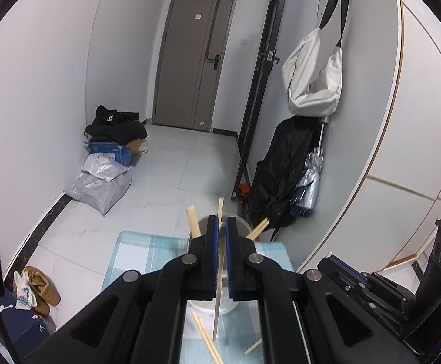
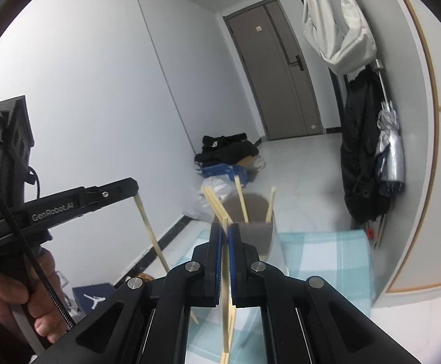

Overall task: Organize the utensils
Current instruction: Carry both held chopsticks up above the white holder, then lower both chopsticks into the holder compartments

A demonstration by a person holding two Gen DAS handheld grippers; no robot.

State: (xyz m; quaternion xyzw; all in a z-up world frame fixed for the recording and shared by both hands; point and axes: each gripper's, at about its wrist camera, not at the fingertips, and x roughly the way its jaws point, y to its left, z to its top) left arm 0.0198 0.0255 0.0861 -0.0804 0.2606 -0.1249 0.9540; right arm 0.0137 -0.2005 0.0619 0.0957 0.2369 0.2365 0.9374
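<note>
My left gripper (image 1: 222,221) is shut on a pale wooden chopstick (image 1: 218,309) that hangs almost upright between its blue pads. Just beyond stands a round holder (image 1: 244,227) with several chopsticks leaning out of it. Two loose chopsticks (image 1: 208,341) lie on the checked cloth below. In the right wrist view my right gripper (image 2: 225,227) is shut on chopsticks (image 2: 225,318), in front of the same holder (image 2: 255,233). The left gripper (image 2: 132,186) shows at left there, its chopstick (image 2: 150,236) dangling, held by a hand (image 2: 8,297). The right gripper (image 1: 338,265) shows at the left view's right edge.
A light blue checked cloth (image 1: 135,251) covers the table (image 2: 326,251). On the floor beyond lie grey parcel bags (image 1: 99,182), a blue box (image 1: 111,151) and dark clothes. Shoes (image 1: 41,288) sit at left. A dark coat and folded umbrella (image 1: 311,179) hang on the right wall.
</note>
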